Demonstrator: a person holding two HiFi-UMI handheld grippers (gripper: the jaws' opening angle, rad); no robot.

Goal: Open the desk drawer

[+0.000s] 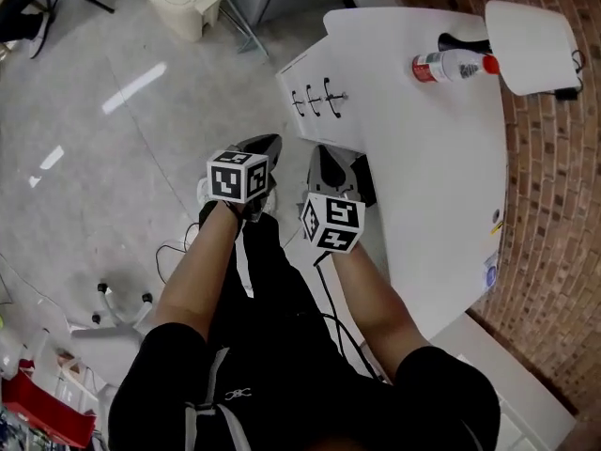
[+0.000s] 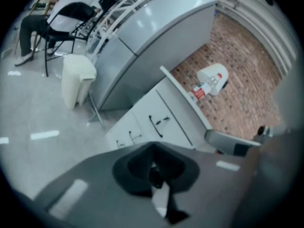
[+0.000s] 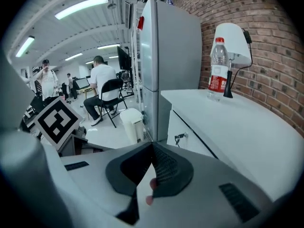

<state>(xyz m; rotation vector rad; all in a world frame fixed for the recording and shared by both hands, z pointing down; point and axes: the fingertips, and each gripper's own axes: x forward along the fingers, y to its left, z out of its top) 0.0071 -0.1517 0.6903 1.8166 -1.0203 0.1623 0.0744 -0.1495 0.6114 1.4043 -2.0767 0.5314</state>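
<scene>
The white desk (image 1: 423,158) has a drawer stack (image 1: 302,75) at its far left end, with three dark handles (image 1: 315,99) side by side. My left gripper (image 1: 269,147) is shut and empty, hanging nearer me than the handles. To its right my right gripper (image 1: 323,160) is also shut and empty. In the left gripper view the drawer fronts (image 2: 152,120) and a handle (image 2: 156,125) lie beyond the shut left gripper (image 2: 152,147). The right gripper (image 3: 153,148) view shows one handle (image 3: 181,137) on the desk's side, a short way ahead.
A water bottle (image 1: 453,65) and a white lamp (image 1: 531,45) stand on the desk's far end by the brick wall (image 1: 554,252). A cream bin (image 1: 184,0) and a grey fridge (image 2: 156,37) stand beyond the drawers. Cables (image 1: 178,244) lie on the floor. A seated person (image 3: 100,80) is far off.
</scene>
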